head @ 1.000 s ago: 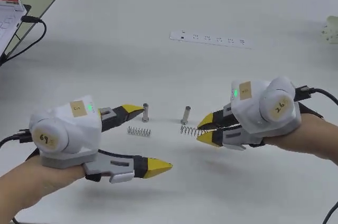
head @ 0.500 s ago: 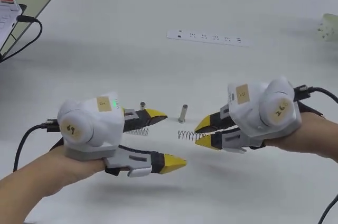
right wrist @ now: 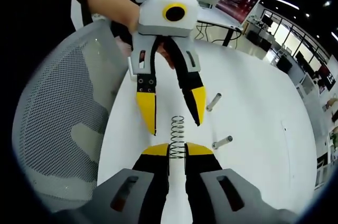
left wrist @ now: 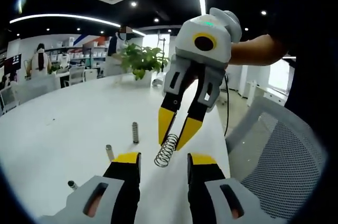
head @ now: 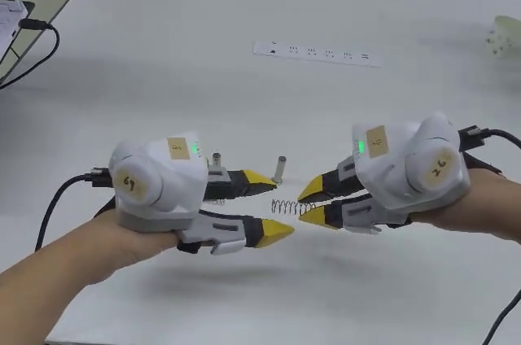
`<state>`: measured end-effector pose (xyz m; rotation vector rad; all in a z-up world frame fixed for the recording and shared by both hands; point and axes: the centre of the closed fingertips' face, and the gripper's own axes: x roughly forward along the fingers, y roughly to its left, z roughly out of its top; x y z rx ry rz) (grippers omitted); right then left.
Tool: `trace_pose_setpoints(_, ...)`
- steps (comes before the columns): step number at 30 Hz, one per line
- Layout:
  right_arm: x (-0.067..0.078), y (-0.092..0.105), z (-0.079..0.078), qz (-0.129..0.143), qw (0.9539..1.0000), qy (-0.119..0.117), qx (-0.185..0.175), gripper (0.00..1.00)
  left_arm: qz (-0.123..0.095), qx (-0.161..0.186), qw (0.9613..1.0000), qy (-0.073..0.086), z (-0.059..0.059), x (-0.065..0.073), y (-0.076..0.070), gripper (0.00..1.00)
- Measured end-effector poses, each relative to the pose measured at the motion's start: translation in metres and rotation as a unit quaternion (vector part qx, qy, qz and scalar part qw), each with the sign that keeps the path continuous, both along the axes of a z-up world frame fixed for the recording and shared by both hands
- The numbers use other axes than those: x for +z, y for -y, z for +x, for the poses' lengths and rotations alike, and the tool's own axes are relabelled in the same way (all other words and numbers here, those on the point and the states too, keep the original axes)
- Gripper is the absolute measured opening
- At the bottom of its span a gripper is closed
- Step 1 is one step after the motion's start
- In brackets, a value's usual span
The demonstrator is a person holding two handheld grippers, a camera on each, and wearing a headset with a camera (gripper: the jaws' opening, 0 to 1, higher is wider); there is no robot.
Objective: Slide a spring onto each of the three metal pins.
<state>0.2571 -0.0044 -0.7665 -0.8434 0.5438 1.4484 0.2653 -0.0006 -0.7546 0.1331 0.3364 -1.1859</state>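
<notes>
Right gripper clamped on one end of spring; left gripper jaws apart, tips flanking spring's free end; pins upright on table just beyond

On the left gripper, round sticker reads "69"; square label at its 2 o'clock illegible. On the right gripper, round tag reads "26".

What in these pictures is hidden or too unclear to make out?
Head view: the left tongs hide the table behind them.
Right gripper view: the right tongs hide the gripped end of the spring.
Head view: the pale object is cut off by the right edge and blurred.
</notes>
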Motion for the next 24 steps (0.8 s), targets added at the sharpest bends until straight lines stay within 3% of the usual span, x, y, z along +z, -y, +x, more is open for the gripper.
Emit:
trace_pose_setpoints(14,0.0038,0.0018,-0.0035,0.011,0.9999,-0.002,0.002,0.08,-0.002,-0.018,0.9998,-0.004,-0.0059,0.0009,0.0078,0.09)
trace_pose_setpoints(24,0.0059,0.0003,-0.0063,0.018,0.9998,-0.005,0.009,0.08,-0.002,-0.023,0.9997,0.001,-0.0078,0.0041,0.0068,0.05)
